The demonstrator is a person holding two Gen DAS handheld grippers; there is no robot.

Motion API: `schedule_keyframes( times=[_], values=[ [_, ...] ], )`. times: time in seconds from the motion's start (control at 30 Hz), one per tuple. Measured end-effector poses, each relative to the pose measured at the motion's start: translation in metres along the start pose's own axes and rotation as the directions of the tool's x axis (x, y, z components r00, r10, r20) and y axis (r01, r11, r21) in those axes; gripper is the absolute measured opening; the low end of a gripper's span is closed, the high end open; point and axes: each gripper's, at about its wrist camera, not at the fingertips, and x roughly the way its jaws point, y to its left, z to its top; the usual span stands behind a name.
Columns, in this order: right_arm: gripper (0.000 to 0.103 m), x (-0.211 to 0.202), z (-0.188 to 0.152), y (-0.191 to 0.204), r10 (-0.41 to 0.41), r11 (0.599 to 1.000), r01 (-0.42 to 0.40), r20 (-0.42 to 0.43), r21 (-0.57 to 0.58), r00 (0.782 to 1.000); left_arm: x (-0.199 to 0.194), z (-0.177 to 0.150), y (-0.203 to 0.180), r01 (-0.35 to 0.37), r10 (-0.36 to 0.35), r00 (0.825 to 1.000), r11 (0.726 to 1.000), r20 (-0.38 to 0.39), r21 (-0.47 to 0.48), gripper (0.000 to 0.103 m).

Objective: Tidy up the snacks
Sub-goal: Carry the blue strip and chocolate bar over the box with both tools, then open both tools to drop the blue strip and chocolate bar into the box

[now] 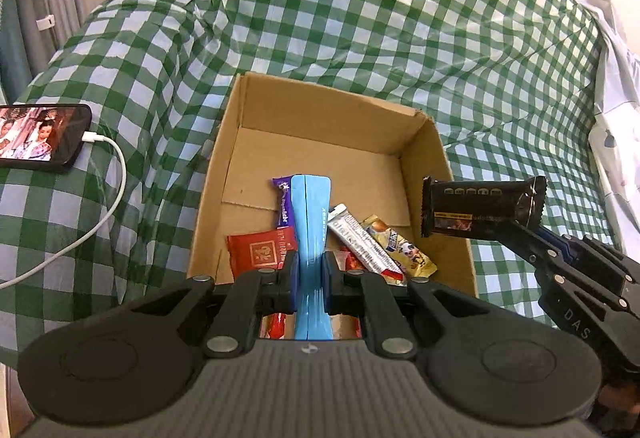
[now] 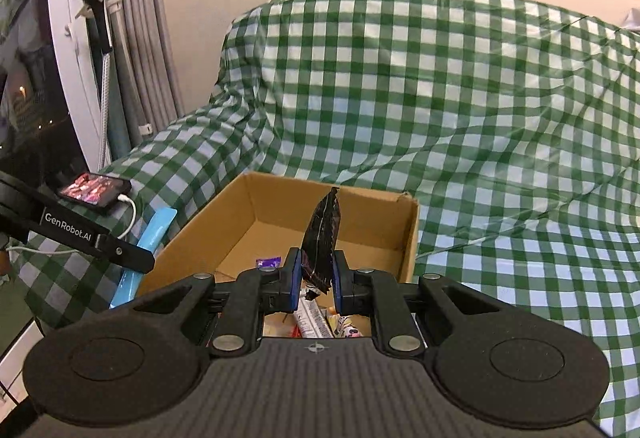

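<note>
Left gripper point(image 1: 308, 274) clamped on a blue packet point(image 1: 310, 222), held edge-on over the near end of the cardboard box point(image 1: 424, 142) at frame centre. Right gripper point(image 2: 316, 274) clamped on a black packet point(image 2: 322, 238); in the left view that packet point(image 1: 480, 208) hangs just outside the box's right wall, above the rim. Box is open-topped, on green checked cloth point(image 1: 360, 18). Snacks bunch at the near end: purple packet point(image 1: 282, 202), red packet point(image 1: 260, 250), silver bar point(image 1: 360, 242), gold packet point(image 1: 400, 246). Far half of the box floor is bare cardboard. Far-right corner of the rim has a small notch. Phone point(image 1: 40, 136) with white cable point(image 1: 104, 214) sits at left of frame, well apart from the box. Cloth rises in folds behind the box.
</note>
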Motion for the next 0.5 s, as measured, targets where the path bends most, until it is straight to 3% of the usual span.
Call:
schedule_keyframes(
  times=[0.5],
  values=[
    [0.016, 0.045, -0.004, -0.004, 0.011, 1.0, -0.012, -0.055, -0.009, 0.998, 0.051, 0.014, 0.0, -0.046, 0.048, 0.997, 0.998, -0.066, 0.031, 0.013]
  ],
)
